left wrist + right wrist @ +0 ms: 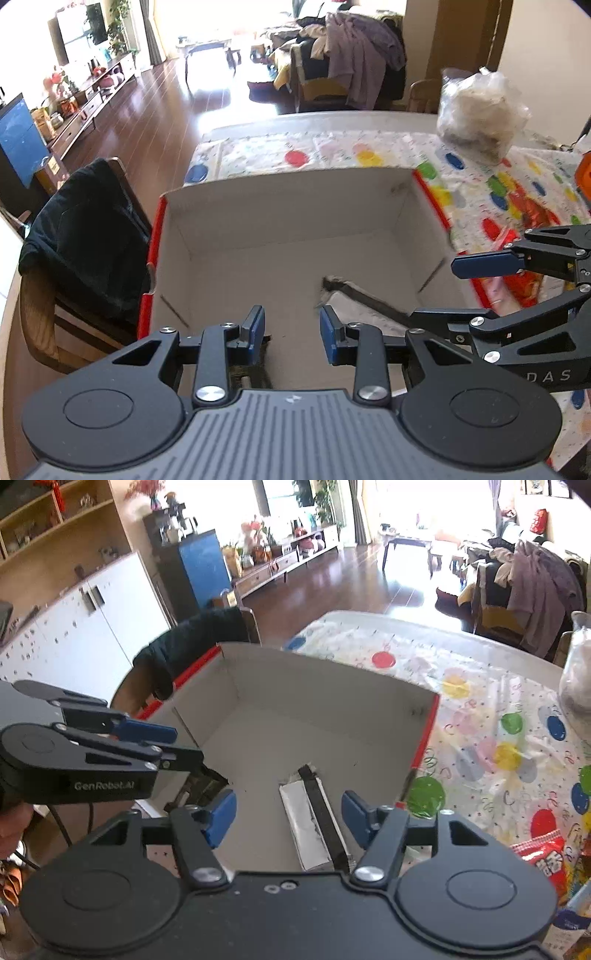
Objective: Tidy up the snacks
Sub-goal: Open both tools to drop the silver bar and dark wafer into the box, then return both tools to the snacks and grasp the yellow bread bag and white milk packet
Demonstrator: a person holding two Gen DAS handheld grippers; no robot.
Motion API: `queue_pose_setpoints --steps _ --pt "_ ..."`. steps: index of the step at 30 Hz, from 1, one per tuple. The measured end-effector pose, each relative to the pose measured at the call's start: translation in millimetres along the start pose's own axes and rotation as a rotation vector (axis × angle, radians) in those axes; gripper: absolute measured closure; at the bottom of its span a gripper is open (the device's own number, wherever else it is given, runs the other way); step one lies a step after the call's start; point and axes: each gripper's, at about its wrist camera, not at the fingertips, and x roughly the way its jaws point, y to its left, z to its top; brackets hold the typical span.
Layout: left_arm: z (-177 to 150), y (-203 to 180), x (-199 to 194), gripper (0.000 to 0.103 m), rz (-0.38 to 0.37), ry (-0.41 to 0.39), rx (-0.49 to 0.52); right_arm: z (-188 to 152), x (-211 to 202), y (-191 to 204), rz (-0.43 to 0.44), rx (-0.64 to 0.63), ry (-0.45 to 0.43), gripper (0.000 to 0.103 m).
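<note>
An open cardboard box (pixel 288 199) (pixel 314 694), red outside and pale inside, stands on the table. On its floor lies a silver packet (pixel 306 823) (pixel 351 306) with a black strip along it. My right gripper (pixel 288 816) (pixel 434 291) hovers above that packet, jaws wide apart, pads clear of it. My left gripper (pixel 291 330) (pixel 186 746) hangs over the box's near left corner, its jaws a narrow gap apart with only the box floor showing between them. A dark thing (pixel 207 782) sits just beneath it; what it is I cannot tell.
A tablecloth with coloured dots (pixel 480 709) covers the table. Red snack bags (pixel 543 856) (pixel 532 218) lie to the right of the box. A clear plastic bag (pixel 480 110) stands at the far right. A chair draped in black cloth (pixel 85 229) stands left of the box.
</note>
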Motion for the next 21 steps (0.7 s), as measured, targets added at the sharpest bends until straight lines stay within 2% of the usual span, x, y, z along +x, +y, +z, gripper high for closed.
queue_pose_setpoints --steps 2,4,6,10,13,18,21 --pt "1.3 -5.6 -6.1 0.071 -0.005 -0.015 0.006 -1.2 -10.6 -2.7 0.004 0.012 -0.023 0.040" --pt "2.7 -12.2 -13.6 0.061 -0.010 -0.036 0.014 -2.8 -21.6 -6.1 0.008 0.027 -0.045 0.039" --pt "3.6 -18.8 -21.1 0.047 -0.017 -0.061 0.016 -5.4 -32.4 -9.3 0.014 0.040 -0.068 0.036" --pt "7.6 -35.6 -34.7 0.045 -0.035 -0.103 0.036 -11.8 -56.6 -18.4 0.011 0.061 -0.118 0.030" --pt "8.9 -50.6 -44.1 0.037 -0.054 -0.134 0.051 -18.1 -73.1 -26.9 0.004 0.082 -0.150 0.026" --pt "10.6 -83.0 -55.3 0.035 -0.093 -0.175 0.091 -31.9 -103.0 -46.2 -0.020 0.107 -0.200 0.018" --pt "10.4 -103.1 -59.1 0.028 -0.113 -0.200 0.113 -41.7 -117.3 -57.0 -0.042 0.120 -0.221 0.013"
